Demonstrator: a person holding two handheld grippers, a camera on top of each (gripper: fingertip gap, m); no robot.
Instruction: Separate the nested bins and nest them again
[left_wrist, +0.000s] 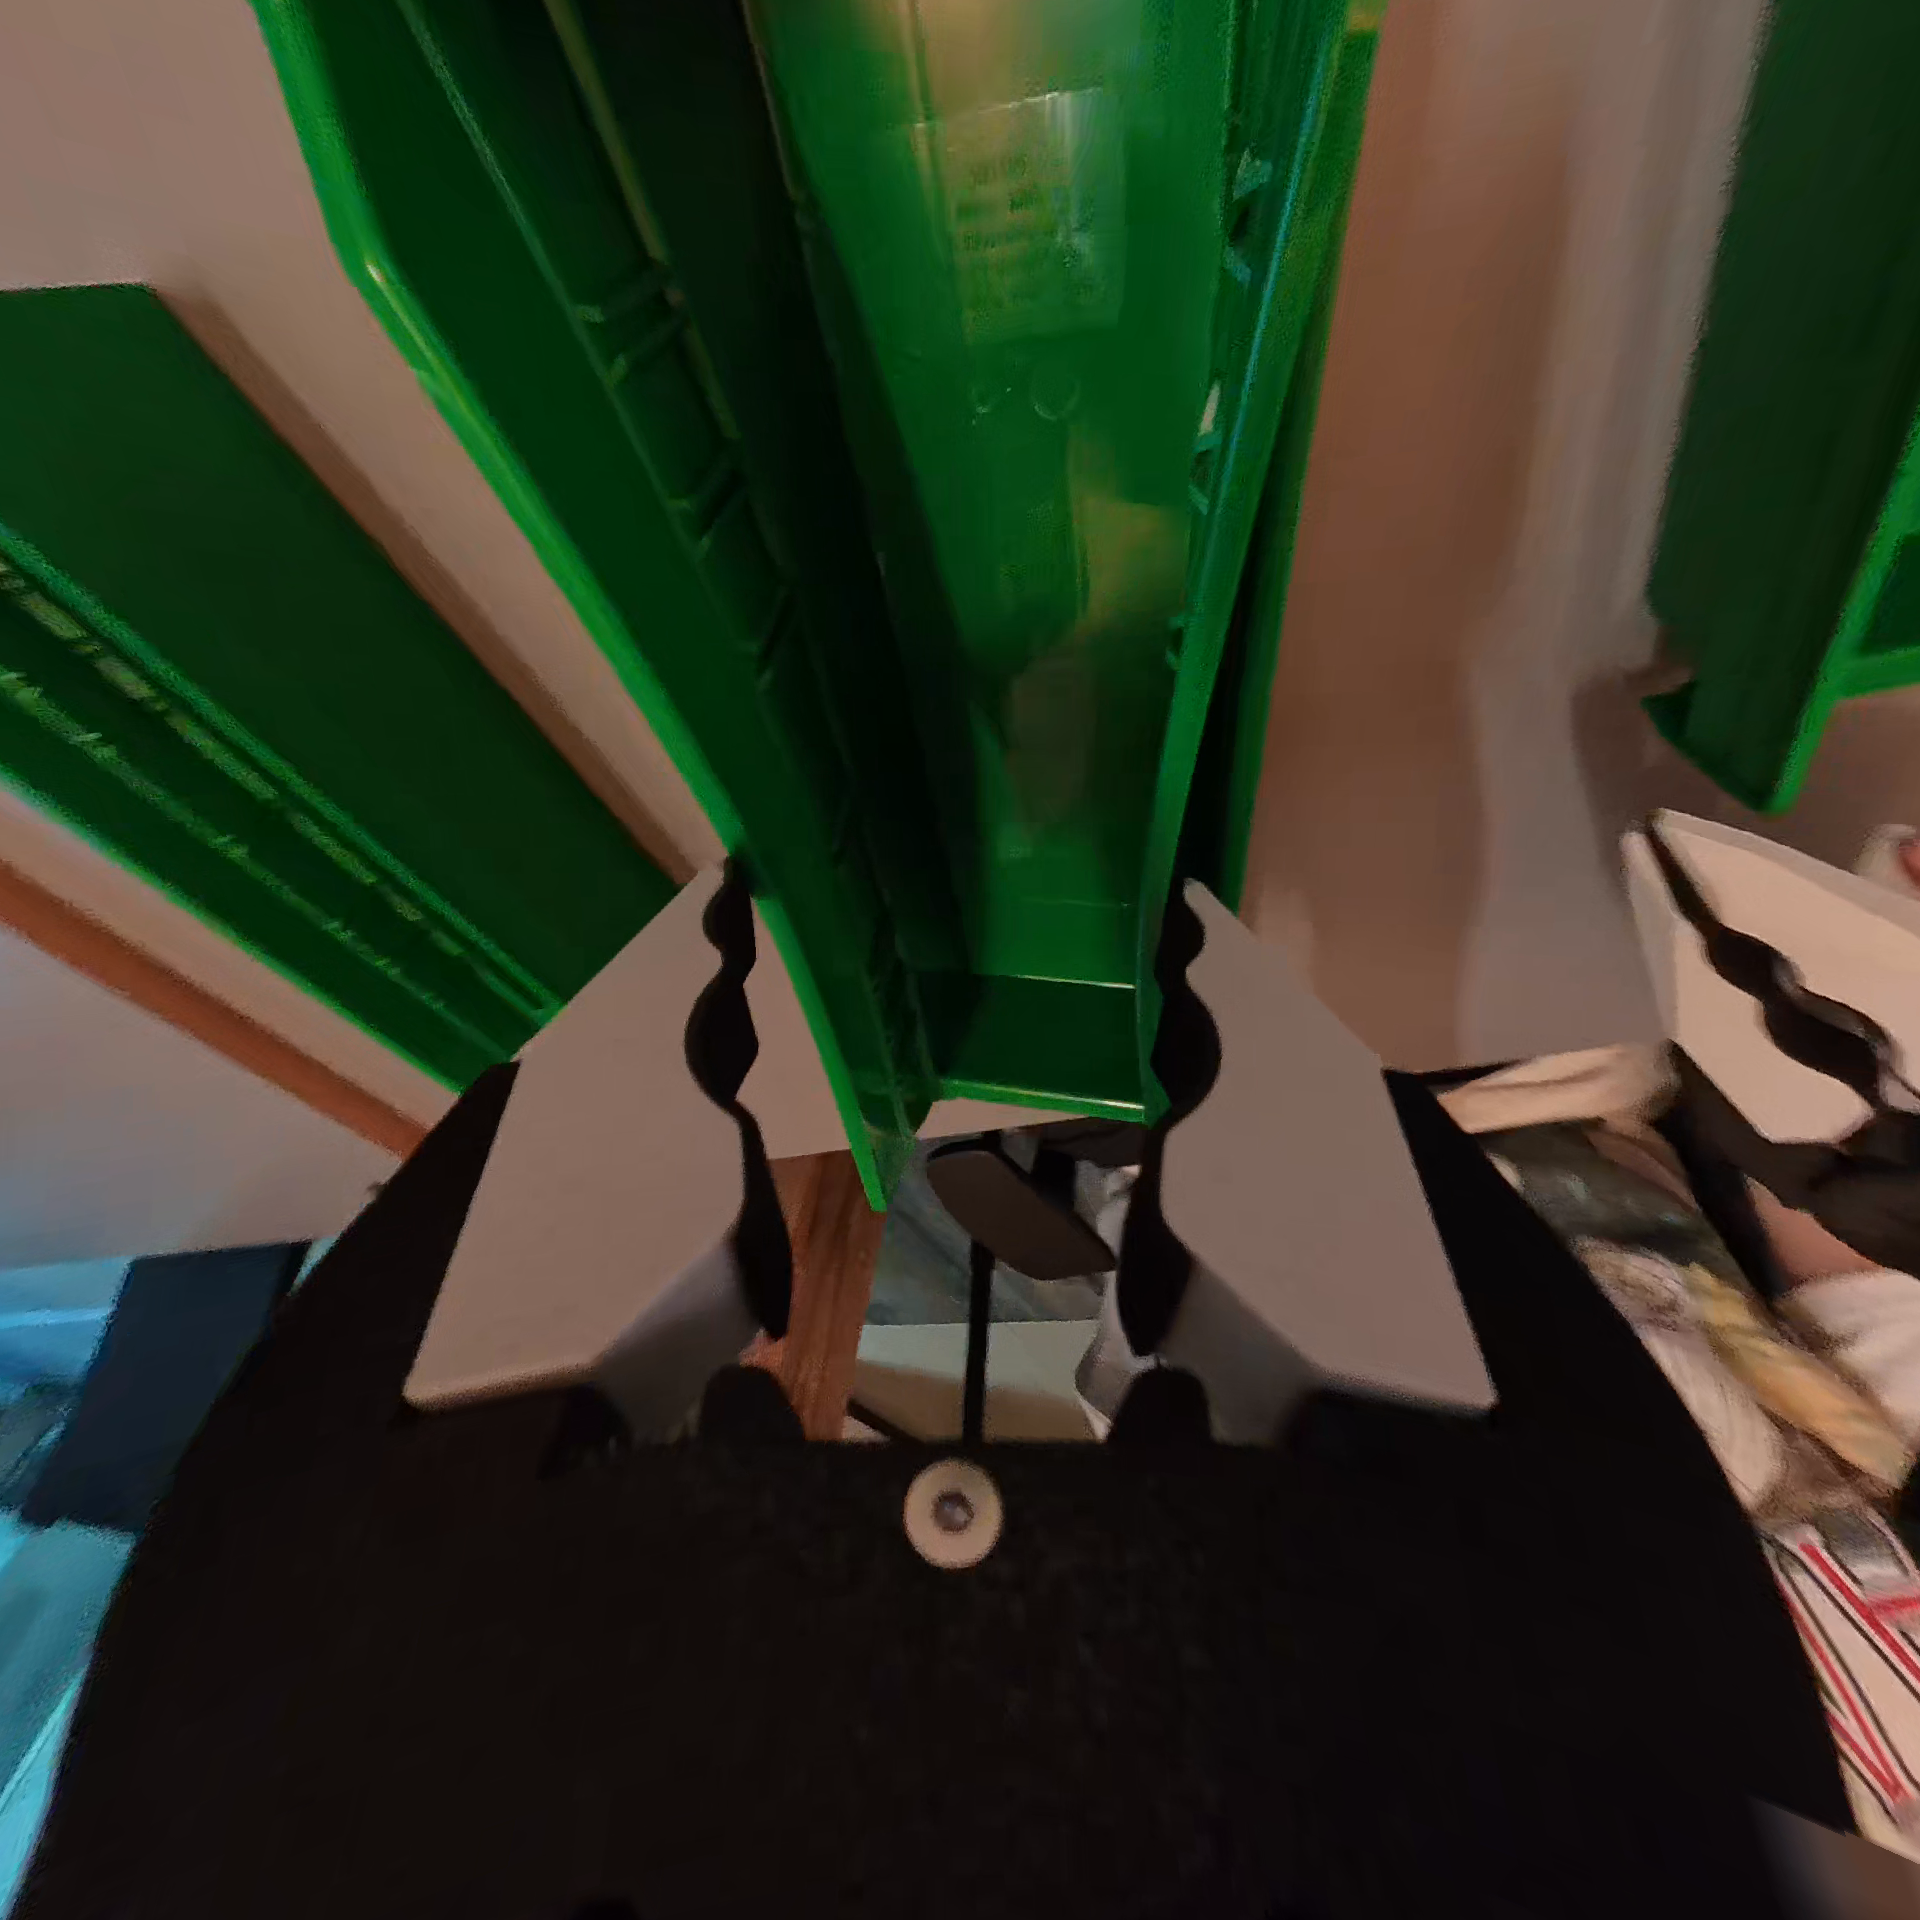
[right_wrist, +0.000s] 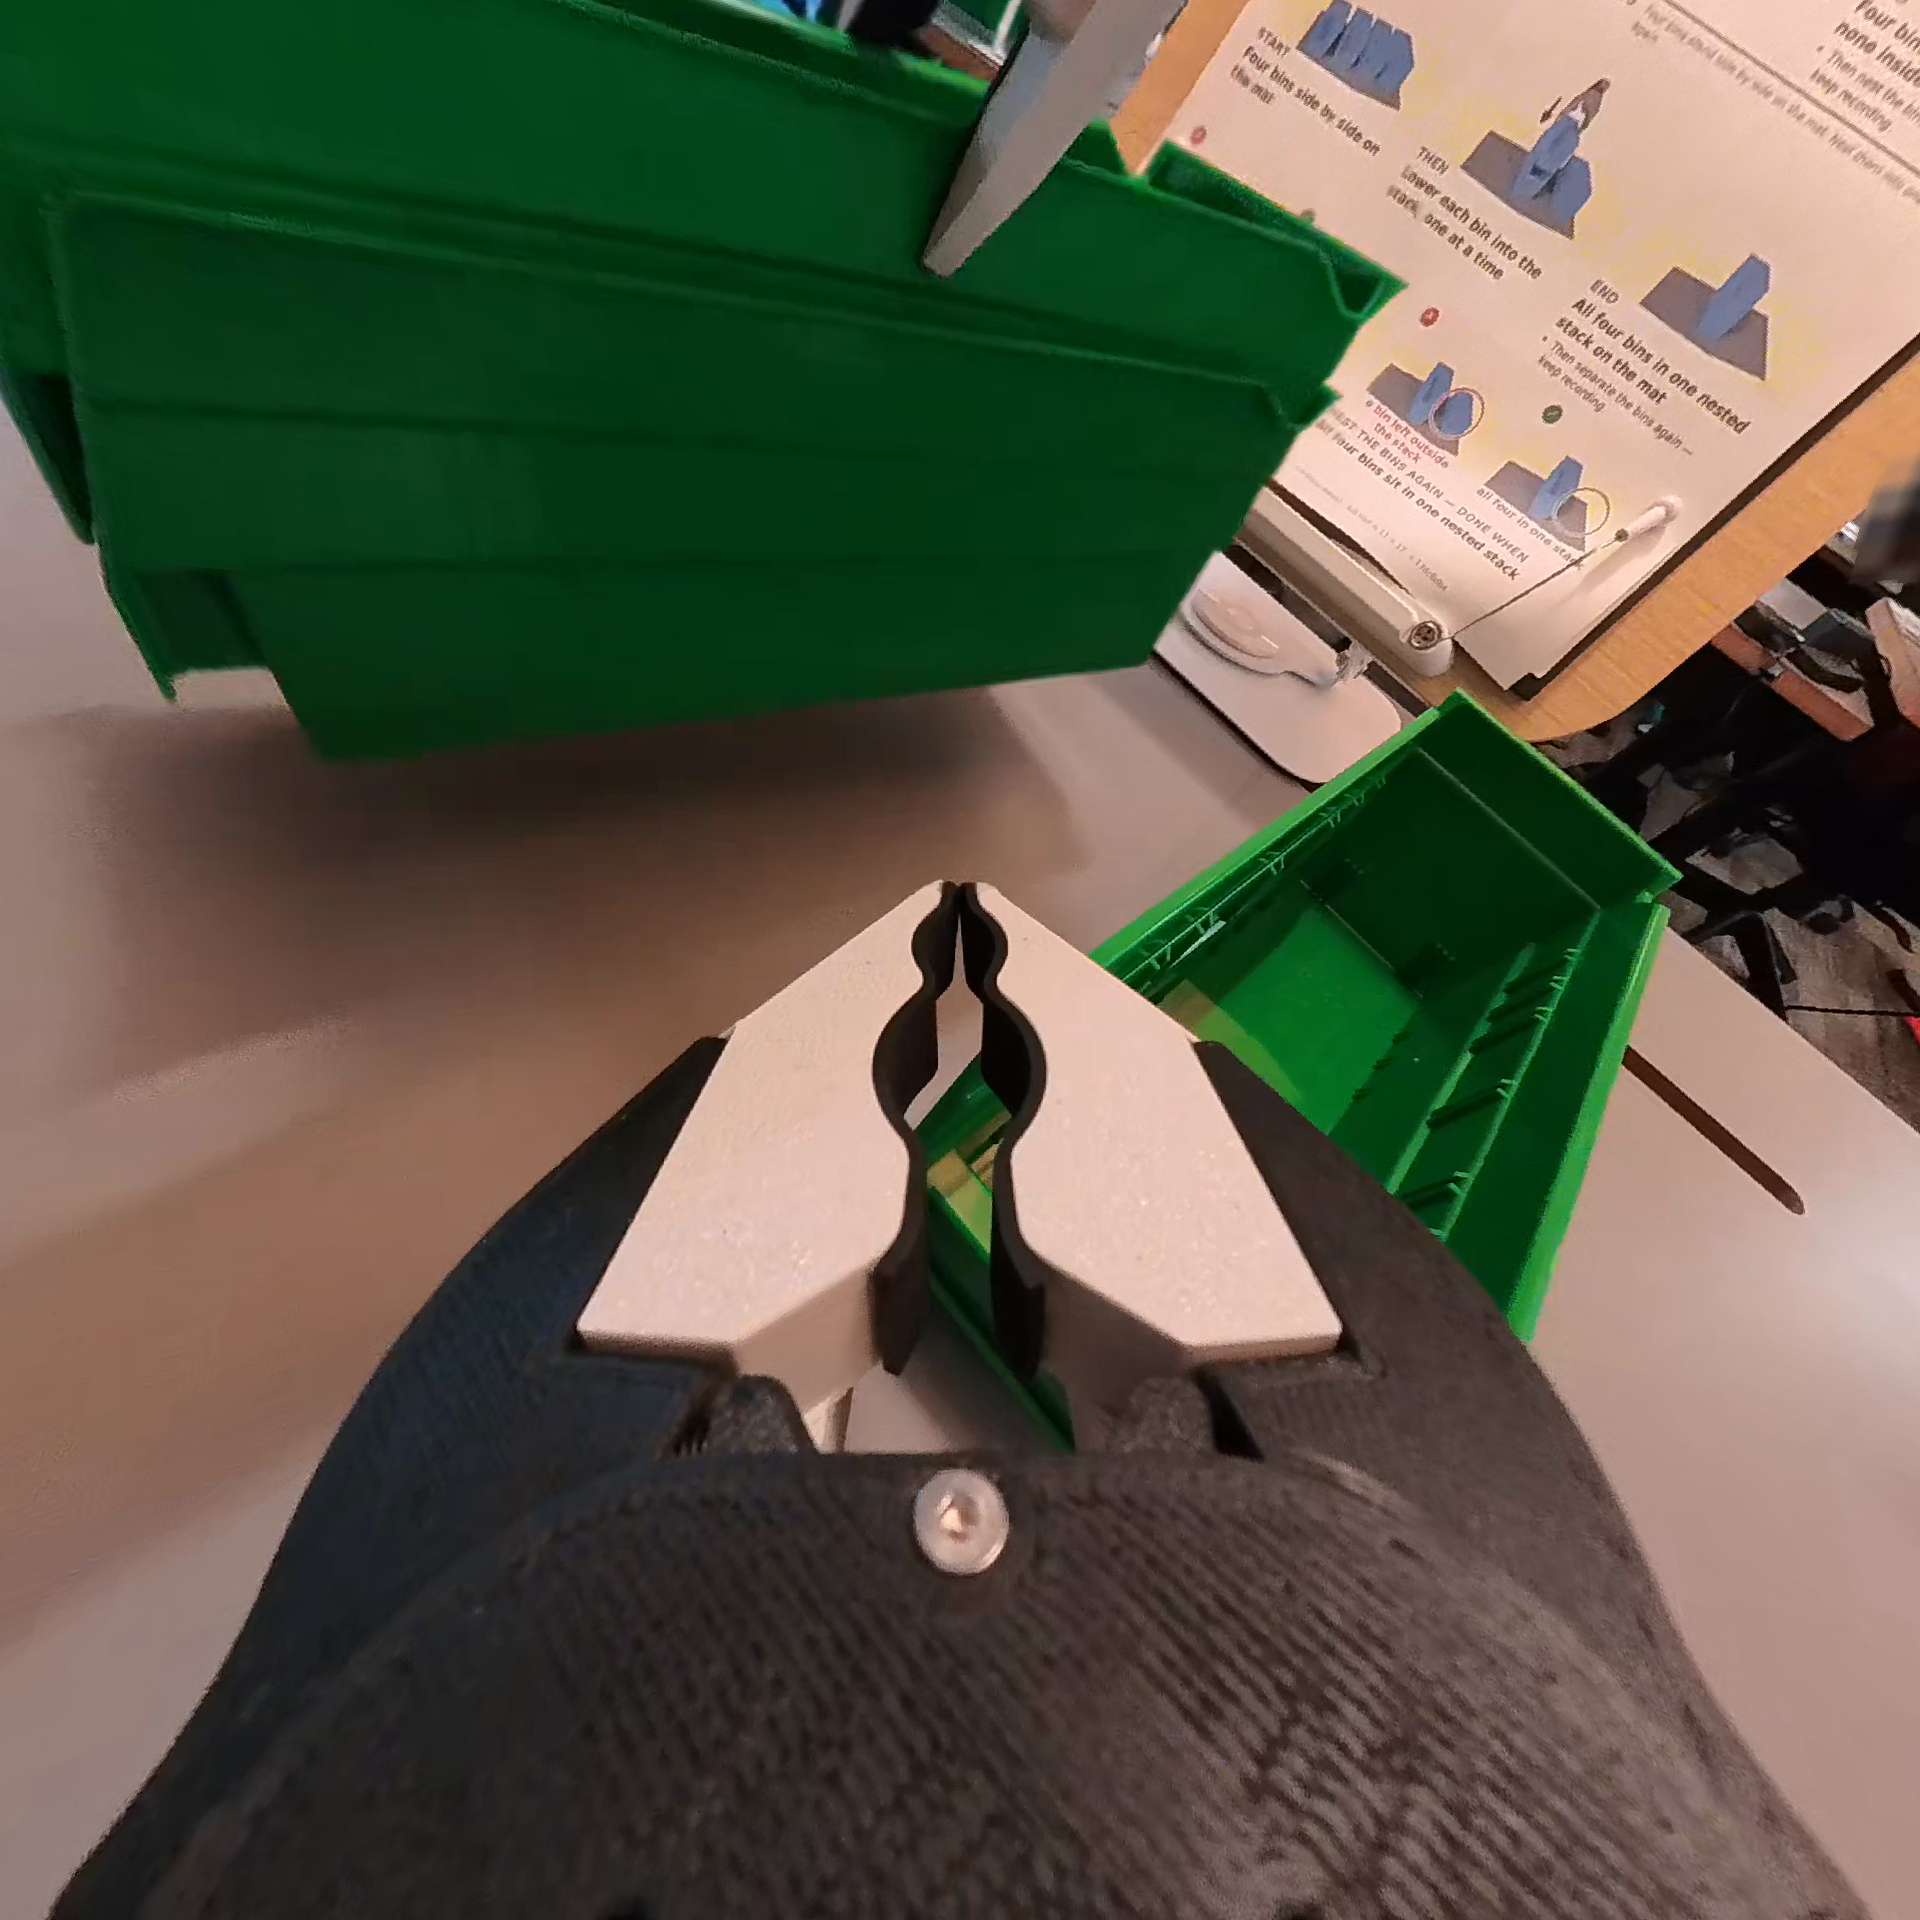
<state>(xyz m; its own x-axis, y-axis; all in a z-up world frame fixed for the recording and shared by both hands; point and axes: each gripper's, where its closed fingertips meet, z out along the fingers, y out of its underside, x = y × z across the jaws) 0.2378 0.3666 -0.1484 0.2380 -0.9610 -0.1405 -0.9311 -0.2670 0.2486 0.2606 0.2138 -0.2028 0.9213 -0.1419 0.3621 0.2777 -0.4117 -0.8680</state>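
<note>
Grey table (right_wrist: 520, 883), three nested green bins (right_wrist: 623, 468), one apart (right_wrist: 1455, 987)

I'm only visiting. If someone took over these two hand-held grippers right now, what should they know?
Left gripper: jaws spread across one end of the green stack, which looks tilted; firm grip unconfirmed.
Right gripper: shut on a wall of the single green bin, which is on the table apart from the stack.
Done: one bin is out.
Left: all bins must end nested; which phase this is cannot be told.
</note>
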